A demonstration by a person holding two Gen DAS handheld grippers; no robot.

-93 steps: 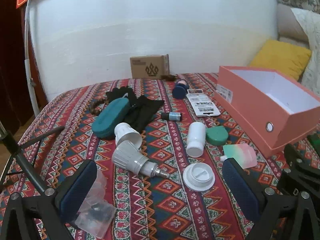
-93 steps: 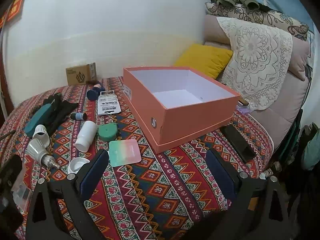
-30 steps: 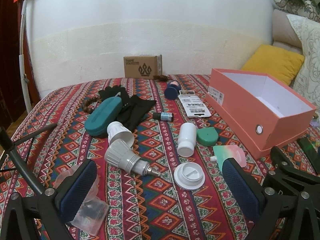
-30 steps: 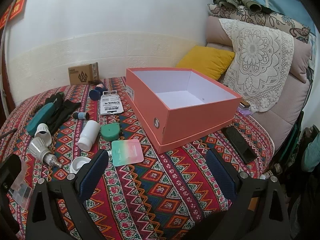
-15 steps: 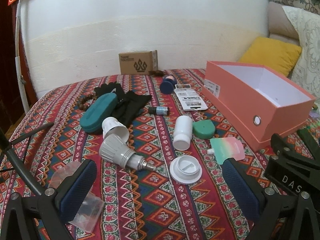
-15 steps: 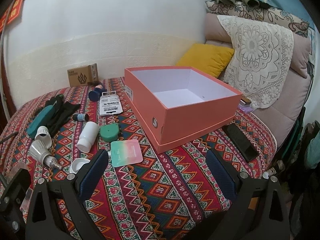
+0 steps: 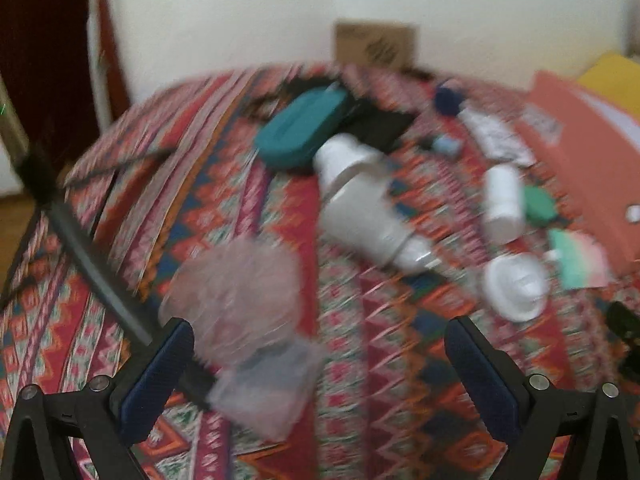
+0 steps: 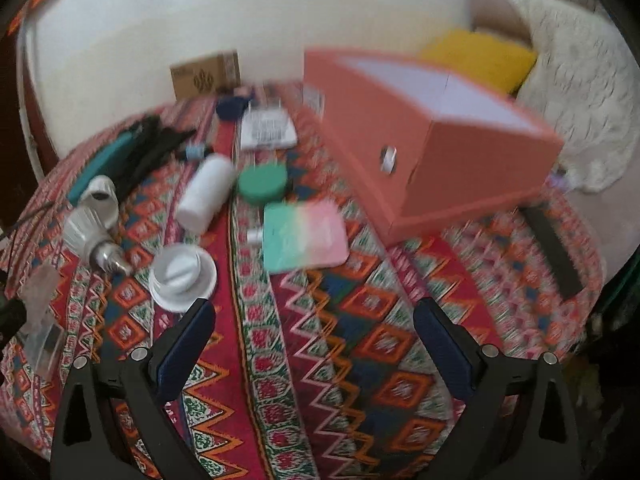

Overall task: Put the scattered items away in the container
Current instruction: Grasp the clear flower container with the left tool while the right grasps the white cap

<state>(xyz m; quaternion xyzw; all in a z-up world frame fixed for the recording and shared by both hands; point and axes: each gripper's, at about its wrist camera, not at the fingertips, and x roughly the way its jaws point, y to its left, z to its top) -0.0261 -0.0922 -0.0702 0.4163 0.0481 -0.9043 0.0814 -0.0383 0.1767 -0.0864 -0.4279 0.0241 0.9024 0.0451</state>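
Observation:
An open orange box [image 8: 432, 136] stands on the patterned bedspread at the right; it also shows in the left wrist view [image 7: 588, 148]. Scattered left of it lie a green-pink pouch [image 8: 304, 236], green round case [image 8: 262, 186], white bottle [image 8: 206, 194], white lid [image 8: 182, 276], grey bulb [image 7: 368, 220], teal case [image 7: 302, 128] and clear plastic packet [image 7: 244, 320]. My left gripper [image 7: 320, 368] is open and empty, just short of the clear packet. My right gripper [image 8: 314, 344] is open and empty, short of the pouch and lid. Both views are motion-blurred.
A brown carton [image 8: 206, 74] stands by the back wall. A barcode card [image 8: 268, 132], blue cap [image 8: 232, 108] and black gloves [image 8: 156, 144] lie behind. A black remote [image 8: 552, 252] lies right of the box. A yellow cushion [image 8: 480, 60] and lace-covered sofa are at the right. A black tripod leg [image 7: 92, 260] crosses the left.
Both grippers have moved forward and down toward the bedspread. The left one swung left toward the clear packet, the right one closer to the pouch and lid. Both stay open.

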